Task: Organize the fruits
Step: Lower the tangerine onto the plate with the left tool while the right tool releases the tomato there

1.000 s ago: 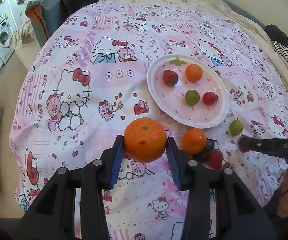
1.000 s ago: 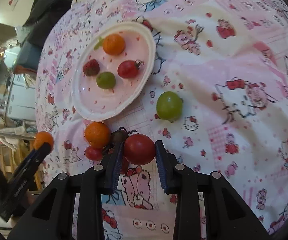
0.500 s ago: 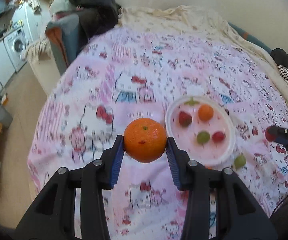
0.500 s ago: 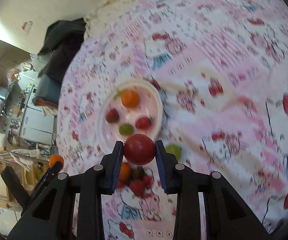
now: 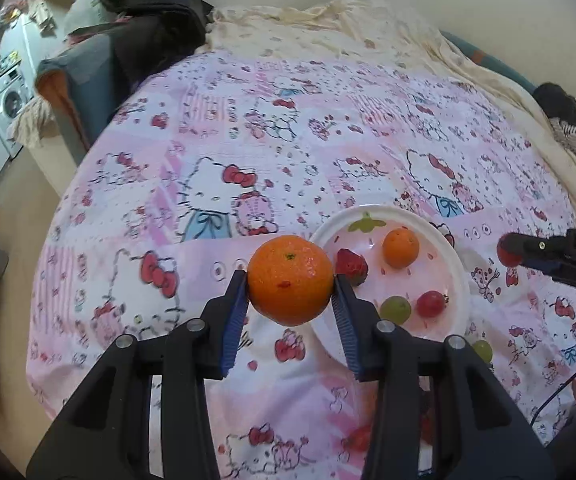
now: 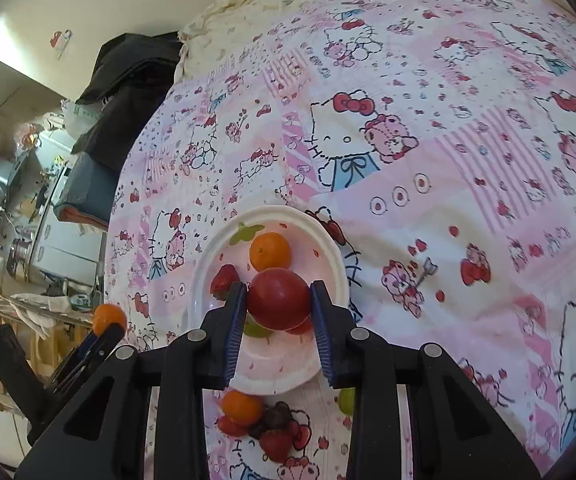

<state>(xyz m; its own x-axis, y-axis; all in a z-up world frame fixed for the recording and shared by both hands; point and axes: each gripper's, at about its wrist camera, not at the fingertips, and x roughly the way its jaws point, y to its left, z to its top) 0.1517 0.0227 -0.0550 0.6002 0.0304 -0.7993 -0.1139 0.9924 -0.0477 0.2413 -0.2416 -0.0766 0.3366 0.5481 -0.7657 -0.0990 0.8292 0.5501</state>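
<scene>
My left gripper (image 5: 290, 285) is shut on a large orange (image 5: 290, 280) and holds it in the air, left of the white plate (image 5: 462, 276). My right gripper (image 6: 278, 300) is shut on a red tomato (image 6: 278, 298) above the plate (image 6: 338, 264). The plate holds a small orange (image 5: 400, 247), a strawberry (image 5: 352, 266), a green grape (image 5: 395, 309) and a small red fruit (image 5: 431, 303). The right gripper shows at the right edge of the left wrist view (image 5: 508, 250); the left one shows at the left of the right wrist view (image 6: 106, 326).
Loose fruit lies on the Hello Kitty bedspread (image 6: 448, 160) near the plate: an orange (image 6: 242, 406), strawberries (image 6: 274, 442), a dark grape (image 6: 276, 416) and a green grape (image 5: 482, 350). A chair with dark clothes (image 5: 128, 40) stands beyond the bed's left edge.
Both grippers have risen from the bedspread with their fruit. The right gripper has moved over the plate; the left one holds the orange beside it.
</scene>
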